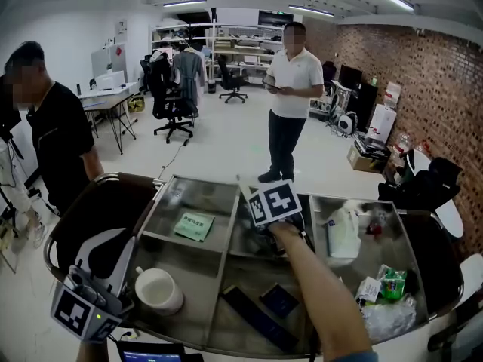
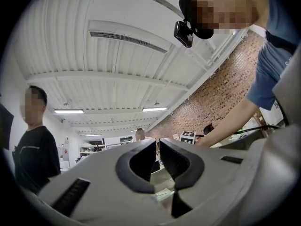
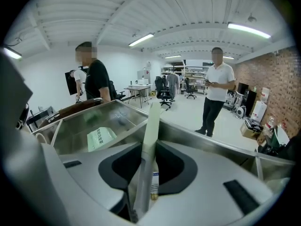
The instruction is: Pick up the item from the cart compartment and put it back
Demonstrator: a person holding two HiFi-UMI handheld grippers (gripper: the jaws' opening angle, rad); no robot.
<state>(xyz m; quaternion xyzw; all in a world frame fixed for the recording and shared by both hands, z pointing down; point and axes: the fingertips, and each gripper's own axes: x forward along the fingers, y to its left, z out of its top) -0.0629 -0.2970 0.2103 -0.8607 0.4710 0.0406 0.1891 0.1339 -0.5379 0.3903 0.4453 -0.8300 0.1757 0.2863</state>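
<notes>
My right gripper (image 1: 283, 234) reaches down into the middle compartment of the steel cart (image 1: 226, 184); its marker cube stands above it. In the right gripper view my right gripper (image 3: 149, 147) is shut on a thin flat pale packet (image 3: 151, 121), seen edge-on and standing up between the pads. In the head view that packet is hidden under the gripper. My left gripper (image 1: 106, 259) hangs at the cart's near left corner, away from the compartments. It points slightly upward and my left gripper (image 2: 157, 147) holds nothing, its jaws almost touching.
A green packet (image 1: 194, 225) lies in the far left compartment, a white mug (image 1: 158, 289) in the near left one. Dark flat items (image 1: 260, 315) lie near the middle, a white jug (image 1: 343, 234) and snack packs (image 1: 392, 283) on the right. Two people (image 1: 290, 96) (image 1: 53, 134) stand beyond the cart.
</notes>
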